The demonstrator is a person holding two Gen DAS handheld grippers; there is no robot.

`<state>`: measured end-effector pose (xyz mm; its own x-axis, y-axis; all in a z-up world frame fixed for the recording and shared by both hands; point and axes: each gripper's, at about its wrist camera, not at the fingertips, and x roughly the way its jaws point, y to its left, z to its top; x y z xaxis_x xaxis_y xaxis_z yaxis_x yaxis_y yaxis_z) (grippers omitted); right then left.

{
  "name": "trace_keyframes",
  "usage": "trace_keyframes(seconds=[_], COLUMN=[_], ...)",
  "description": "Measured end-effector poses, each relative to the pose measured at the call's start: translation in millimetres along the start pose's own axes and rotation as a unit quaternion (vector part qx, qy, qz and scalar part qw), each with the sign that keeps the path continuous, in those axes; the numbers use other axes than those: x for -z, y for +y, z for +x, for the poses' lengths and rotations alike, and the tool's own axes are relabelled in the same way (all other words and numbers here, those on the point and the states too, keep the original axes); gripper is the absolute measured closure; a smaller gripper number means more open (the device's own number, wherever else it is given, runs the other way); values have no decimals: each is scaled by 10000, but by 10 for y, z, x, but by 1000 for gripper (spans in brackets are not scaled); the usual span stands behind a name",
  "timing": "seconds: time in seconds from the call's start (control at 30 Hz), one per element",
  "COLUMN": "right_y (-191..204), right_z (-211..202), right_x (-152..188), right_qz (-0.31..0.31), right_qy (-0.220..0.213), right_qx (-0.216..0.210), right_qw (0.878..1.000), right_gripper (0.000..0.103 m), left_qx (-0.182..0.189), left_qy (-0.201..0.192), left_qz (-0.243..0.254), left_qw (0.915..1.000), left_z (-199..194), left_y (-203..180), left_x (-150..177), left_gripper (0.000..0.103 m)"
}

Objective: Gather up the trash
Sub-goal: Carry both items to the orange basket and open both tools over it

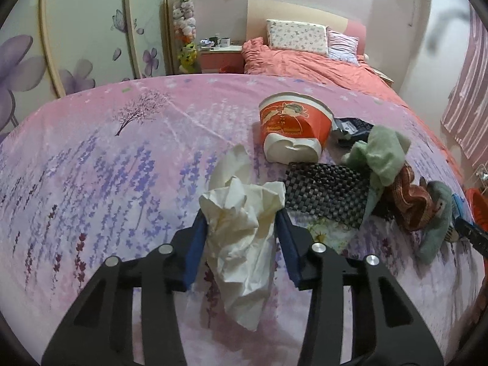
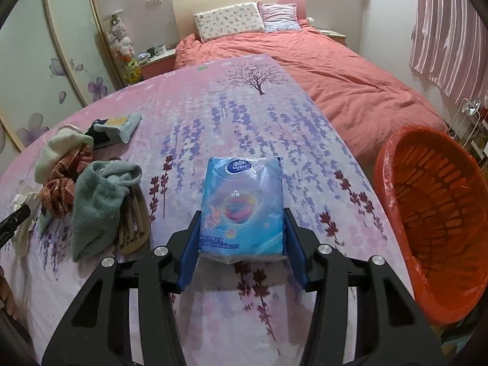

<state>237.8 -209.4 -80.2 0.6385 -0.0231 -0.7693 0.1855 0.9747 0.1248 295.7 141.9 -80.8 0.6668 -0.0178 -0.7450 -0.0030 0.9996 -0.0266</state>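
Where lavender-print sheet (image 2: pixel 244 128) ends, a coral bed (image 2: pixel 350 70) begins.

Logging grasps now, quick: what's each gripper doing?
Left gripper: shut on crumpled tissue.
Right gripper: around the tissue pack; grip cannot be told.

A home bedroom: a bed (image 2: pixel 350 85) with a coral duvet, pillows (image 2: pixel 228 21) against its headboard, a wardrobe (image 1: pixel 76 30) with flower-printed doors, a bedside cabinet (image 1: pixel 219 56) holding mugs, and striped curtains (image 2: pixel 451 30).
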Motion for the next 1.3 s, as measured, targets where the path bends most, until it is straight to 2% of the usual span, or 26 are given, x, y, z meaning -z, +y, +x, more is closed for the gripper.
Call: trace_keyframes(seconds=[0.07,0.13,0.2,0.27,0.33,0.4,0.67,0.87,1.0,1.3], right_y=[-35,-39,-28,22,15,-27,-130,-236,-352,-647], right_z=[-32,-51,-52,-34,-34,-76,-484,-850,-1063,-1417], right_x=[38,62,68,63,53,57,-22,-81,-78,-59], right_qz=[12,2,-43,-125,-153,-106,60,70,103,244], right_qy=[-1,3,20,38,31,37,-357,-732,-942,-1344], right_qx=[-38,-47,-5,88,106,-2,-190,-264,-240,-84], right_qw=[10000,10000,10000,9999,9998,9999,9992,9969,9952,9906], right_gripper=[53,52,52,52,53,54,54,54,54,54], left_qx=[-89,-154,-142,-101,-52,-54,154,513,809,1507], left_qy=[0,101,185,295,203,101,-175,-479,-714,-841], left_qz=[23,-17,-163,-251,-271,-193,-238,-79,191,715], left_qw=[10000,9998,9996,9992,9994,9997,9994,9975,9940,9824], left_z=[-10,4,12,52,23,-39,-431,-853,-1128,-1462], left_y=[14,29,75,113,122,110,39,-287,-679,-1558], left_x=[30,72,93,101,96,86,6,-102,-166,-132], left_gripper=[56,44,43,43,56,61,63,63,63,63])
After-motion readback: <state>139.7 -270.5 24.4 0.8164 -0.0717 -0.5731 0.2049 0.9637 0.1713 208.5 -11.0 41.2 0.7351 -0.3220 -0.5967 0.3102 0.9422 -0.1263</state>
